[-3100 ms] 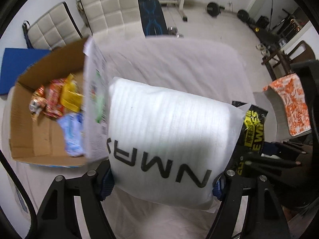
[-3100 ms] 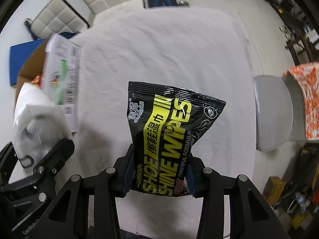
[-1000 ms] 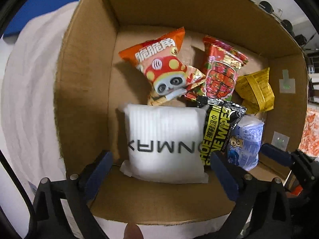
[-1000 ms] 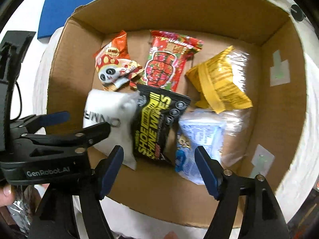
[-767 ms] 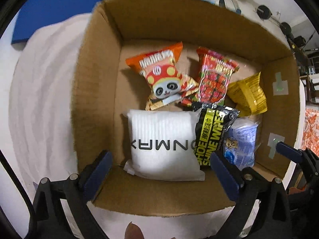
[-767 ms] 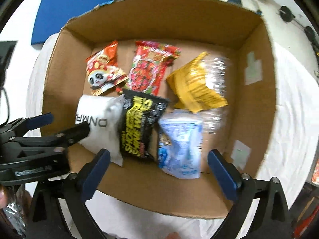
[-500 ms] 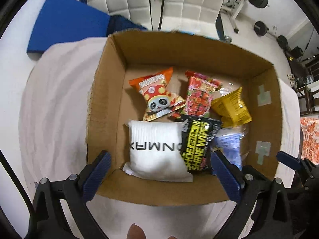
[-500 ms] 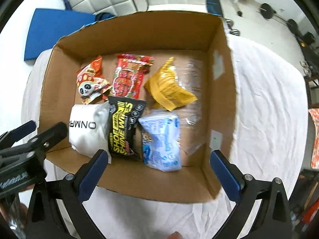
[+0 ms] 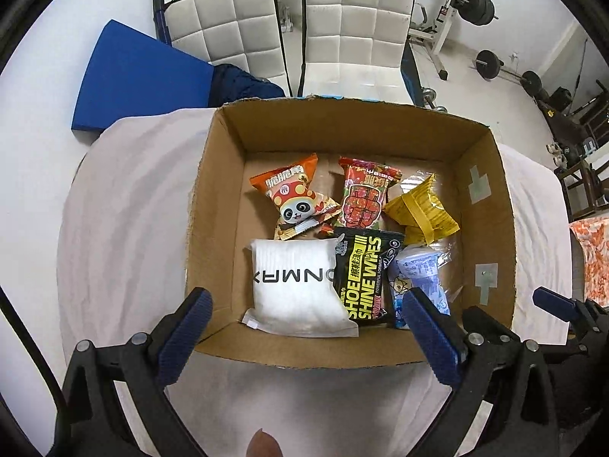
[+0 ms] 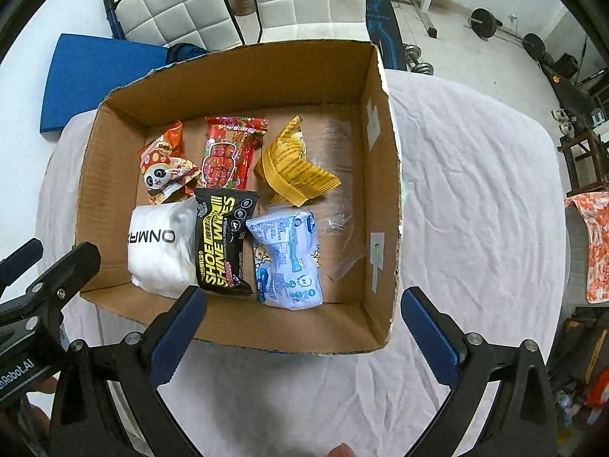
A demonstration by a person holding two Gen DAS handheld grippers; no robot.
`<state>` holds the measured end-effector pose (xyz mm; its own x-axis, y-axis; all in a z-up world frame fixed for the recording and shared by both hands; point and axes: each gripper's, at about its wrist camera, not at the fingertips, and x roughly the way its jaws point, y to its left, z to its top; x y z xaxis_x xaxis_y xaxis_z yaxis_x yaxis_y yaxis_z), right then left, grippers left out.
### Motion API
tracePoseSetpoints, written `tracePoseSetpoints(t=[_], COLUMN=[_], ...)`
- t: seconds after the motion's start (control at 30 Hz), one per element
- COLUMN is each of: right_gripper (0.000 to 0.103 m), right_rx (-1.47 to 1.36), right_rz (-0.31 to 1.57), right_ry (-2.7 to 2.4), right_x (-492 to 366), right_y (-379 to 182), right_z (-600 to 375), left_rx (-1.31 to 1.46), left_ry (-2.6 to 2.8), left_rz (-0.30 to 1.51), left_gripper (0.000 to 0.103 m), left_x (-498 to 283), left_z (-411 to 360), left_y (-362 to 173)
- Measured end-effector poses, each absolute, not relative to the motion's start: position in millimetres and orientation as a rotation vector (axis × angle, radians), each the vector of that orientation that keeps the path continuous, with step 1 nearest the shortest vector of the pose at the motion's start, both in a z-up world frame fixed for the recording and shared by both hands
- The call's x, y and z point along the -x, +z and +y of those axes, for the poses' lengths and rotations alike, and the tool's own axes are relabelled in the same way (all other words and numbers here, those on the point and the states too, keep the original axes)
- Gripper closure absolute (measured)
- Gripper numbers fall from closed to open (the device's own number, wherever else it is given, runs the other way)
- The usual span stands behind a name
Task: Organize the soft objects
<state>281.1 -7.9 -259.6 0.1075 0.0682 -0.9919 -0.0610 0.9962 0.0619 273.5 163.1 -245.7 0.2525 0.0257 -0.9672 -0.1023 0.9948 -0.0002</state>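
An open cardboard box (image 9: 217, 205) (image 10: 380, 175) stands on the white-clothed table. Inside lie a white soft pack (image 9: 295, 285) (image 10: 160, 245), a black shoe-wipes pack (image 9: 361, 272) (image 10: 222, 242), a blue-white pack (image 9: 416, 283) (image 10: 289, 257), an orange panda snack bag (image 9: 295, 198) (image 10: 165, 167), a red snack bag (image 9: 365, 198) (image 10: 228, 152) and a yellow pack (image 9: 420, 211) (image 10: 293, 167). My left gripper (image 9: 304, 337) is open and empty above the box's near wall. My right gripper (image 10: 302, 337) is open and empty, also above the near wall.
White cloth covers the table (image 10: 475, 190). Two white padded chairs (image 9: 354, 30) stand behind it, with a blue mat (image 9: 141, 80) on the floor at the left. Gym weights (image 9: 475, 7) sit at the back right. An orange-patterned cloth (image 10: 593, 243) lies at the right.
Both grippers let go of the white pack and the wipes pack inside the box, opened wide, then drew back and up; the box now looks smaller and farther.
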Motion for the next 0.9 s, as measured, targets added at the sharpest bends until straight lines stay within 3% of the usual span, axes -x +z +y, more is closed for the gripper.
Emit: tracePoseSetpoints(t=[0.3, 0.9], right_gripper=[0.000, 0.000], right_rx=[-0.057, -0.052], right_rz=[1.411, 1.101], right_ry=[0.108, 0.101], right_x=[-262, -131], right_y=[-225, -23], right_z=[-20, -68], left_rx=[0.027, 0.086], left_ry=[0.093, 0.112], left_rz=[1.251, 0.975], left_gripper=[0.001, 0.001], left_x=[-254, -131], left_z=[158, 135], left_y=[-213, -36])
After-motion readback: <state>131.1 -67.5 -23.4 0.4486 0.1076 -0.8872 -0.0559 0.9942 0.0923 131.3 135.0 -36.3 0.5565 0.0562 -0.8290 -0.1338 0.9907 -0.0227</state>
